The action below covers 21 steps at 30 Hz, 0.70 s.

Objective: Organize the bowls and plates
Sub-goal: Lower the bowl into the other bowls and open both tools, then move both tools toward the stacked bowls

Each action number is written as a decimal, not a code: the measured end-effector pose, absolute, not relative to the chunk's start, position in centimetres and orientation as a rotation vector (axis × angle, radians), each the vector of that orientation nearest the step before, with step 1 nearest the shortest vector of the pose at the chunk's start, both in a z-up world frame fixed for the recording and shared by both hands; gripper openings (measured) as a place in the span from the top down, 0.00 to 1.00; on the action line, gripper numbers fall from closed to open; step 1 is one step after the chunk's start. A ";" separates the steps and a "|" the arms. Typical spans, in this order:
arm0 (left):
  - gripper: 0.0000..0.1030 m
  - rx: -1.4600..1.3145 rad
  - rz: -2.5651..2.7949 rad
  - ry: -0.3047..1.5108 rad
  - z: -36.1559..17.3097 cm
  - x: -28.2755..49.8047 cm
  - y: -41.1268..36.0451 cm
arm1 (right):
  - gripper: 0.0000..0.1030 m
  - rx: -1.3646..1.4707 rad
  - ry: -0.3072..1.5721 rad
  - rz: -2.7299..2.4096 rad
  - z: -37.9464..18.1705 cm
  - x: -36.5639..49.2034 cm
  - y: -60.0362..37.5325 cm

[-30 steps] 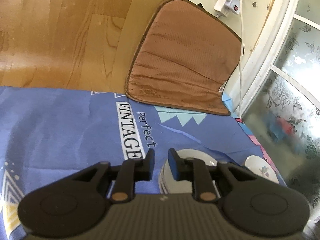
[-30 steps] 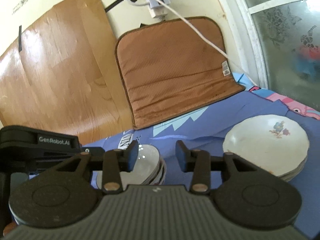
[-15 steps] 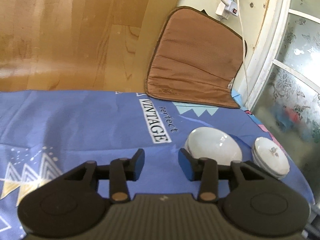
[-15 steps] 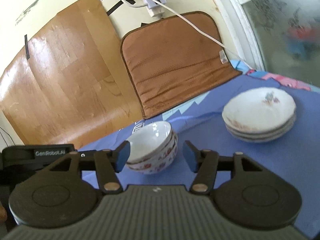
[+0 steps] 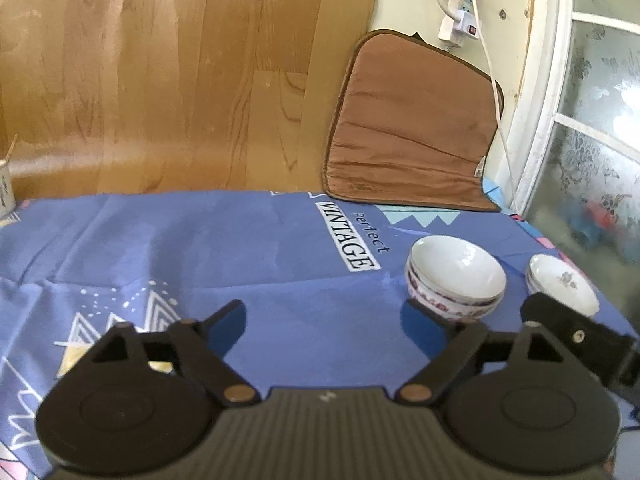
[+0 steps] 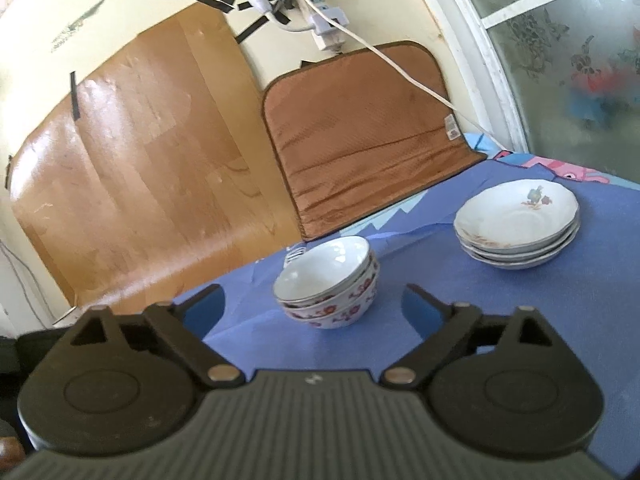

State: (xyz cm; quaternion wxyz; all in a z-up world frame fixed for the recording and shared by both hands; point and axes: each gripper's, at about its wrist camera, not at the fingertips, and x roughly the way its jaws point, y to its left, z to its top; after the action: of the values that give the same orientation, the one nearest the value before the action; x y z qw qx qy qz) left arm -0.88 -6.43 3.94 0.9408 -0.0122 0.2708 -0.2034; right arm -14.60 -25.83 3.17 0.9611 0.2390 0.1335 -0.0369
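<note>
A stack of white bowls with red flower patterns (image 5: 456, 280) (image 6: 328, 282) stands on the blue tablecloth (image 5: 224, 248). A stack of white plates with a small flower motif (image 6: 518, 222) stands to its right; it also shows in the left wrist view (image 5: 562, 282). My left gripper (image 5: 326, 328) is open and empty, back from the bowls and to their left. My right gripper (image 6: 314, 308) is open and empty, just in front of the bowl stack. Part of the right gripper's body (image 5: 580, 340) shows in the left wrist view.
A brown cushion (image 5: 412, 128) (image 6: 368, 132) leans on the wall behind the table. A wood-grain panel (image 5: 160, 80) is to its left. A power strip with a white cable (image 6: 324, 16) hangs above. A frosted window (image 6: 560, 60) is at the right. A white cup (image 5: 6, 188) stands at far left.
Both grippers have opened wide and pulled back from the bowl stack. The bowls and plates now look smaller and farther away in both views.
</note>
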 end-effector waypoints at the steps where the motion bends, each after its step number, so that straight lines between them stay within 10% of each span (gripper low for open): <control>1: 0.05 -0.016 -0.411 0.547 3.9 -1.1 -6.4 | 0.00 0.486 0.278 -0.079 3.2 -14.6 -25.8; 21: 0.00 0.041 -0.306 0.553 3.1 -2.2 -5.0 | 0.00 0.479 0.280 -0.188 2.0 -15.4 -24.1</control>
State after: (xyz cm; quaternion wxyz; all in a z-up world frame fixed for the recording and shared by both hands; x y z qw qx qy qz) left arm -2.18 -5.03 3.06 0.9502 0.0200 0.2720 -0.1506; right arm -15.43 -24.12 2.00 0.9574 0.2362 0.1379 -0.0927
